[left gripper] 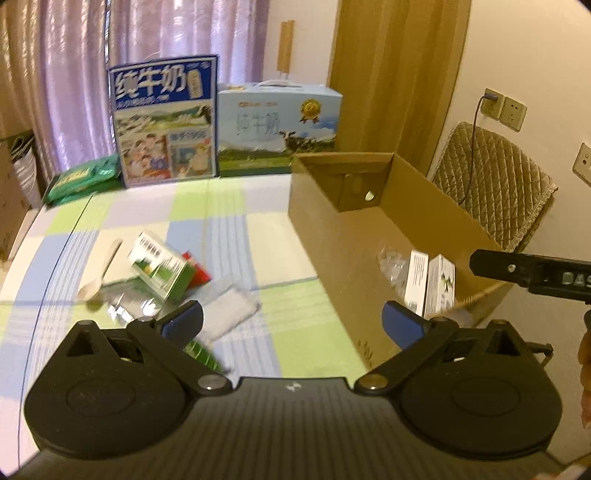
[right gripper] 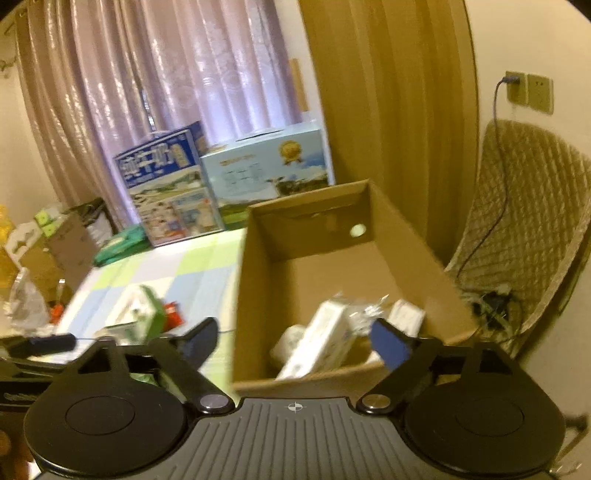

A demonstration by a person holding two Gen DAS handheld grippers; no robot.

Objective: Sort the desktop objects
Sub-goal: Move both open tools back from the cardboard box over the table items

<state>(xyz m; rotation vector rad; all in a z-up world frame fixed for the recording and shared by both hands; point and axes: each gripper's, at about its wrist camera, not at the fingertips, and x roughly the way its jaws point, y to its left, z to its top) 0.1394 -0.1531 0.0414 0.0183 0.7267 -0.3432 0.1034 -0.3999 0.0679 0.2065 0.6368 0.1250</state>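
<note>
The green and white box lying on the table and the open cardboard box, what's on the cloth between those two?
In the left wrist view, a red item sits against the green and white box; beyond it only bare checked tablecloth reaches the cardboard box.

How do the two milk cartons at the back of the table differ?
The dark blue milk carton stands taller and narrower, with big white characters; the light blue milk carton is lower and wider, with a gold medal badge and a top handle. Both stand upright, side by side, before the curtain.
</note>
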